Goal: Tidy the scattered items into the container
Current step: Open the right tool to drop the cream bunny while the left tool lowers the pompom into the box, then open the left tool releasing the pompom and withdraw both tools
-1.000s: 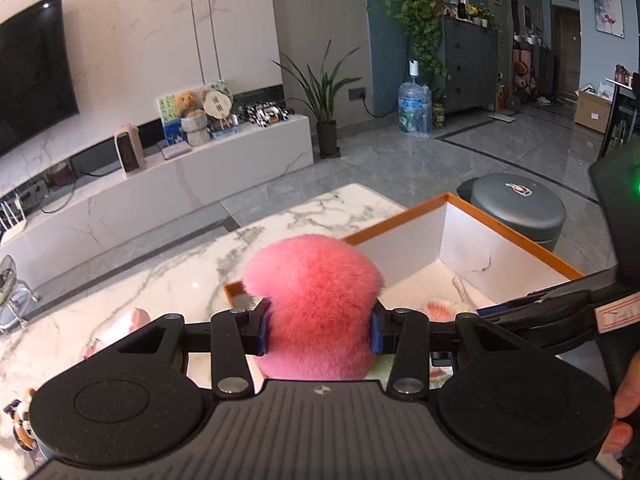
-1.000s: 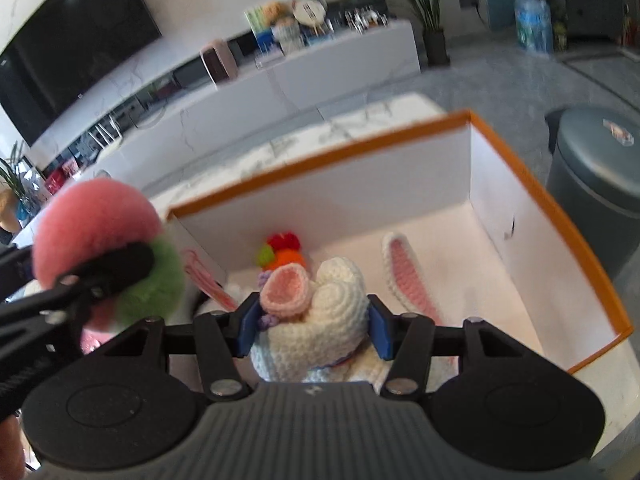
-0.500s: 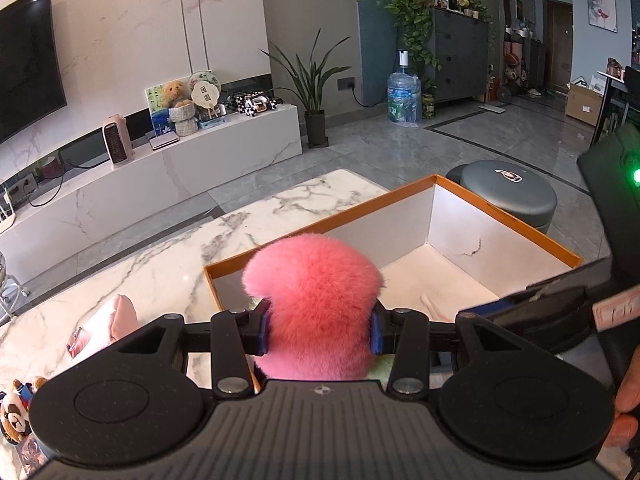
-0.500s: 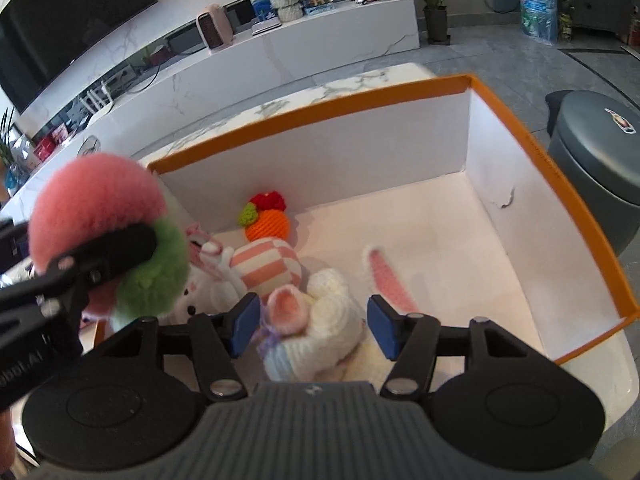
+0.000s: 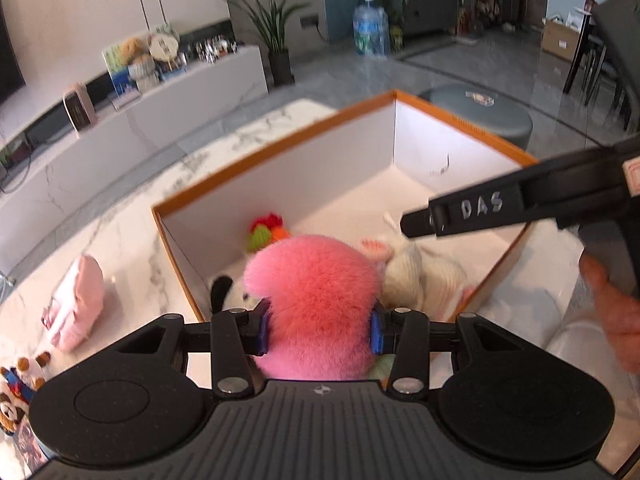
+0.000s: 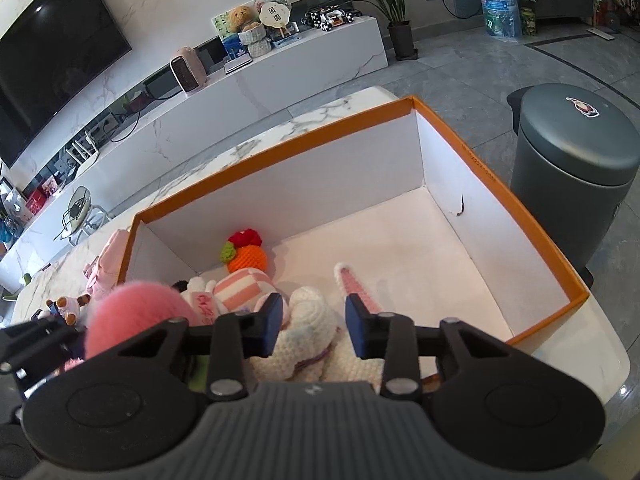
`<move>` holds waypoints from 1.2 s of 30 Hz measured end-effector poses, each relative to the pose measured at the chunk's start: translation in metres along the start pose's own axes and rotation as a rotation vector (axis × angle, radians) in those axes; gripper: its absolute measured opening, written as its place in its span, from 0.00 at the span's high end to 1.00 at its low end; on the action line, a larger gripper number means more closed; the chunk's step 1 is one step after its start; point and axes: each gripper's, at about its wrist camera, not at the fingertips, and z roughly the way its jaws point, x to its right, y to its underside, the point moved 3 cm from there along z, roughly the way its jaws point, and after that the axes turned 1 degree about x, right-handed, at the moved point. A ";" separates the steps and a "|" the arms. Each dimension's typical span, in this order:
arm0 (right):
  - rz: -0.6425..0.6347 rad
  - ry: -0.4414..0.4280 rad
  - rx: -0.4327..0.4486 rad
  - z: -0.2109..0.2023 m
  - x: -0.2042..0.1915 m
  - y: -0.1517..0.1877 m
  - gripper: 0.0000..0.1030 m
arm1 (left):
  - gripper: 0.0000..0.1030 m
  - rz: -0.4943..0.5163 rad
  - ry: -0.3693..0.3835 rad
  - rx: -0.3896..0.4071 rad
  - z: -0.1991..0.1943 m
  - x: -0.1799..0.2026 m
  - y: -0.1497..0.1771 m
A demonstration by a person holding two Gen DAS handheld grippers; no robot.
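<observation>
Step in hand: the left gripper [image 5: 318,330] is carrying the pink pompom [image 5: 316,300] over the near left corner of the orange-rimmed box [image 6: 472,152], ready to be dropped in.
Left fingers: gripping the pink pompom, blue pads pressing into the fur on both sides.
Right fingers: the right gripper [image 6: 313,326] is closing on nothing; the cream crocheted rabbit [image 6: 308,320] is lying below in the box, free of the pads.
Doing it well: judging by the crowded near end, the pompom should be going lower and a little further in, clear of the rim, before the fingers are letting go; a light round thing may be rolling off the pile otherwise.
Watch for: the right gripper is reaching across the box just beside the left one, so it should be pulling away first to avoid a bump.
In the box, counted: one crocheted rabbit, one orange crocheted fruit [image 6: 246,254], one pink-and-white striped toy [image 6: 240,290], one white plush with pink lettering [image 6: 200,296]; more may be lying hidden.
On the desk [image 5: 120,240], waiting: one pink pouch [image 5: 74,302], one small bear toy [image 5: 18,394].
Grippers: two.
</observation>
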 end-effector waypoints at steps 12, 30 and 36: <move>-0.014 -0.026 -0.006 0.002 -0.011 0.006 0.63 | 0.49 -0.058 0.046 -0.044 0.004 -0.004 0.007; -0.056 -0.017 -0.004 -0.002 -0.023 0.013 0.63 | 0.67 -0.072 0.052 0.021 -0.008 0.001 0.001; -0.058 -0.016 -0.004 -0.007 -0.025 0.015 0.63 | 0.71 -0.088 0.044 -0.031 -0.002 0.001 0.008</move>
